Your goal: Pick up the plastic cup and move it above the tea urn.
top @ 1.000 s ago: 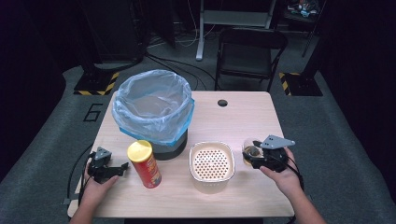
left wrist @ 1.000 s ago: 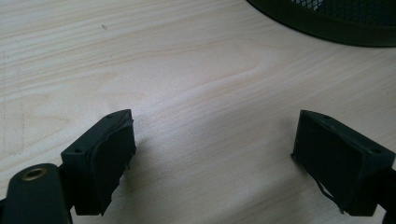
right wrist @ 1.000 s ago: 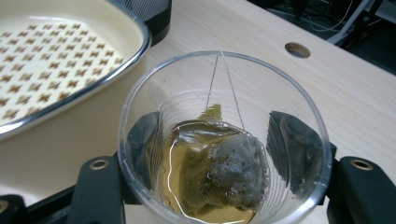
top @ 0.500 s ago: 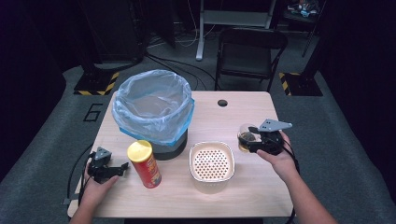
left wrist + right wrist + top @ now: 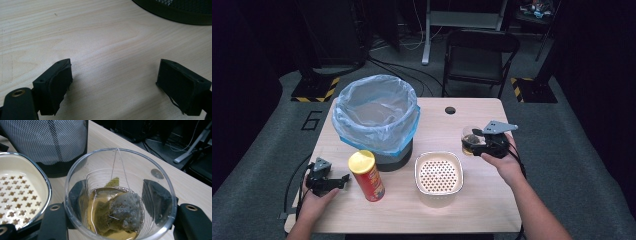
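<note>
My right gripper [image 5: 474, 144] is shut on a clear plastic cup [image 5: 469, 135] at the right side of the table, just beyond the white strainer bowl [image 5: 438, 172]. In the right gripper view the cup [image 5: 120, 195] holds amber tea and a soaked tea bag [image 5: 122, 212] whose string runs over the rim. The black pads [image 5: 155, 200] press on both sides of the cup. My left gripper [image 5: 337, 181] rests on the table at the front left, open. Only bare wood lies between its fingertips [image 5: 61, 82].
A black mesh bin [image 5: 374, 115] lined with a blue bag stands at the middle left of the table. A red chips can [image 5: 367, 175] with a yellow lid stands in front of it. A folding chair [image 5: 479, 55] is beyond the table's far edge.
My right gripper has carried the cup away from the front right of the table, farther back and a little left and up. The left gripper has stayed put.
</note>
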Motion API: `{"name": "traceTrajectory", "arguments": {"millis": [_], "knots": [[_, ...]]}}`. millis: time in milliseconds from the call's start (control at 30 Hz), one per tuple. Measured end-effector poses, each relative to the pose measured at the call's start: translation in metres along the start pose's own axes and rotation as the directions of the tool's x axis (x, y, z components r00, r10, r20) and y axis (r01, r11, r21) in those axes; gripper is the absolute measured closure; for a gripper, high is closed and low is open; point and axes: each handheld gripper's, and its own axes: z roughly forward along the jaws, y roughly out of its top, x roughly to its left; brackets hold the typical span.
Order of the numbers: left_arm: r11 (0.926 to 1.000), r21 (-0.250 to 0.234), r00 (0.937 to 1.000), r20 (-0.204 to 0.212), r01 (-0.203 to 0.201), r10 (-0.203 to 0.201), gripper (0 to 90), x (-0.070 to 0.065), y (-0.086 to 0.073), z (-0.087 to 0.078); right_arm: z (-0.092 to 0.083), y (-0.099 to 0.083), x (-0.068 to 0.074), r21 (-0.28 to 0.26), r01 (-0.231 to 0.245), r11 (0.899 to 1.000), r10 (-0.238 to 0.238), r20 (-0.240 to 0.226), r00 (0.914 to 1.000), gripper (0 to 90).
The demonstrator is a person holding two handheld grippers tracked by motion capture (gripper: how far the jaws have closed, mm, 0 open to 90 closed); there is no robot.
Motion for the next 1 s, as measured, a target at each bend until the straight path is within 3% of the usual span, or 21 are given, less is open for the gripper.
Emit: {"name": "traceTrajectory", "arguments": {"millis": [300, 433, 467, 533, 600, 633, 667, 700, 733, 800, 867, 900, 933, 967, 1000], "knots": [[1.0000, 0.000, 1.0000, 0.000, 0.000, 0.000, 12.8, 0.000, 0.000, 0.000, 0.002, 0.012, 0.004, -0.021, 0.049, 0.999, -0.049, -0.005, 0.9988, 38.0], [1.0000, 0.000, 1.0000, 0.000, 0.000, 0.000, 12.7, 0.000, 0.000, 0.000, 0.001, 0.017, 0.012, -0.038, 0.101, 0.994, -0.100, 0.004, 0.9949, 37.9], [1.0000, 0.000, 1.0000, 0.000, 0.000, 0.000, 12.7, 0.000, 0.000, 0.000, 0.002, 0.020, 0.018, -0.041, 0.134, 0.990, -0.133, 0.009, 0.9910, 37.9], [1.0000, 0.000, 1.0000, 0.000, 0.000, 0.000, 12.7, 0.000, 0.000, 0.000, 0.002, 0.021, 0.020, -0.039, 0.147, 0.988, -0.146, 0.011, 0.9892, 37.9], [1.0000, 0.000, 1.0000, 0.000, 0.000, 0.000, 12.7, 0.000, 0.000, 0.000, 0.003, 0.023, 0.027, -0.040, 0.203, 0.978, -0.202, 0.022, 0.9792, 37.9], [1.0000, 0.000, 1.0000, 0.000, 0.000, 0.000, 12.7, 0.000, 0.000, 0.000, 0.003, 0.023, 0.027, -0.040, 0.203, 0.978, -0.202, 0.022, 0.9792, 37.9], [1.0000, 0.000, 1.0000, 0.000, 0.000, 0.000, 12.7, 0.000, 0.000, 0.000, 0.005, 0.024, 0.031, -0.039, 0.234, 0.971, -0.233, 0.028, 0.9721, 37.8], [1.0000, 0.000, 1.0000, 0.000, 0.000, 0.000, 12.7, 0.000, 0.000, 0.000, 0.005, 0.024, 0.031, -0.039, 0.234, 0.971, -0.233, 0.028, 0.9721, 37.8], [1.0000, -0.001, 1.0000, 0.000, -0.001, 0.001, 12.7, 0.000, 0.000, 0.000, 0.006, 0.026, 0.034, -0.036, 0.259, 0.965, -0.258, 0.028, 0.9657, 37.8], [1.0000, 0.000, 1.0000, 0.000, 0.000, 0.000, 12.8, 0.000, 0.000, 0.000, 0.006, 0.028, 0.037, -0.036, 0.275, 0.961, -0.274, 0.031, 0.9612, 37.8], [1.0000, 0.000, 1.0000, 0.001, 0.000, 0.000, 12.7, 0.000, 0.000, 0.000, 0.007, 0.028, 0.038, -0.035, 0.280, 0.959, -0.279, 0.032, 0.9598, 37.8], [1.0000, 0.000, 1.0000, 0.001, -0.001, 0.001, 12.7, 0.000, 0.000, 0.000, 0.007, 0.029, 0.039, -0.033, 0.293, 0.956, -0.292, 0.032, 0.9560, 37.8], [1.0000, 0.000, 1.0000, 0.001, 0.000, 0.000, 12.7, 0.000, 0.000, 0.000, 0.008, 0.030, 0.042, -0.029, 0.324, 0.946, -0.323, 0.047, 0.9454, 37.7], [1.0000, 0.000, 1.0000, 0.001, 0.000, 0.000, 12.7, 0.000, 0.000, 0.000, 0.008, 0.030, 0.042, -0.029, 0.324, 0.946, -0.323, 0.047, 0.9454, 37.7], [1.0000, 0.000, 1.0000, 0.001, -0.001, 0.001, 12.7, 0.000, 0.000, 0.000, 0.010, 0.032, 0.045, -0.024, 0.349, 0.937, -0.347, 0.054, 0.9362, 37.7]]}}
